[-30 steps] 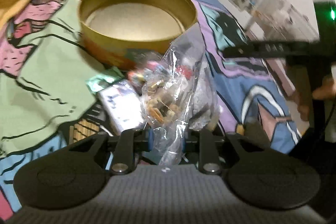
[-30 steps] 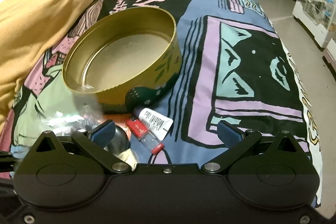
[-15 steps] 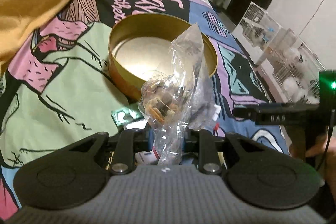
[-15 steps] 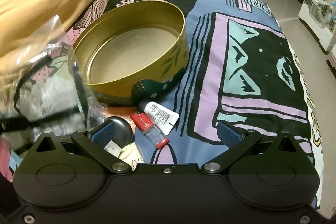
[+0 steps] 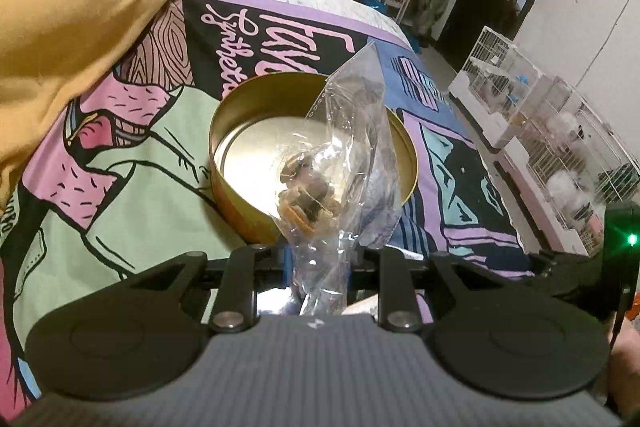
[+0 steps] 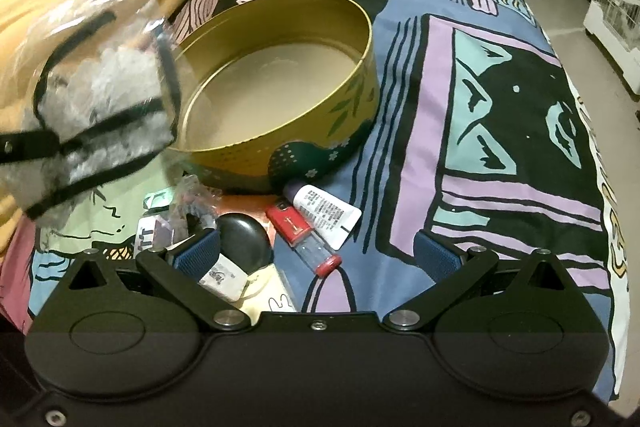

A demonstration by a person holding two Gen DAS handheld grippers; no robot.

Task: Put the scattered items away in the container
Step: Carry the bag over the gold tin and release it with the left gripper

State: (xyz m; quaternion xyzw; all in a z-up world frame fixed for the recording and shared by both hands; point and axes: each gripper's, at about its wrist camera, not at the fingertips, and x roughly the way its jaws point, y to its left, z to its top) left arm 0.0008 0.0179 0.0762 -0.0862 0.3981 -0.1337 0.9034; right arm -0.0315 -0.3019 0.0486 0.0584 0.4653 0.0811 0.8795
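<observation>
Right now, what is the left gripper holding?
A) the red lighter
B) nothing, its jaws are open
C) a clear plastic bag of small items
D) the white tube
C: in the left wrist view the left gripper is shut on the clear plastic bag, held up in front of the gold tin; the red lighter and white tube lie on the bedspread.

Left claw (image 5: 320,263) clamped shut and raised, right claw (image 6: 316,251) spread wide, held low
</observation>
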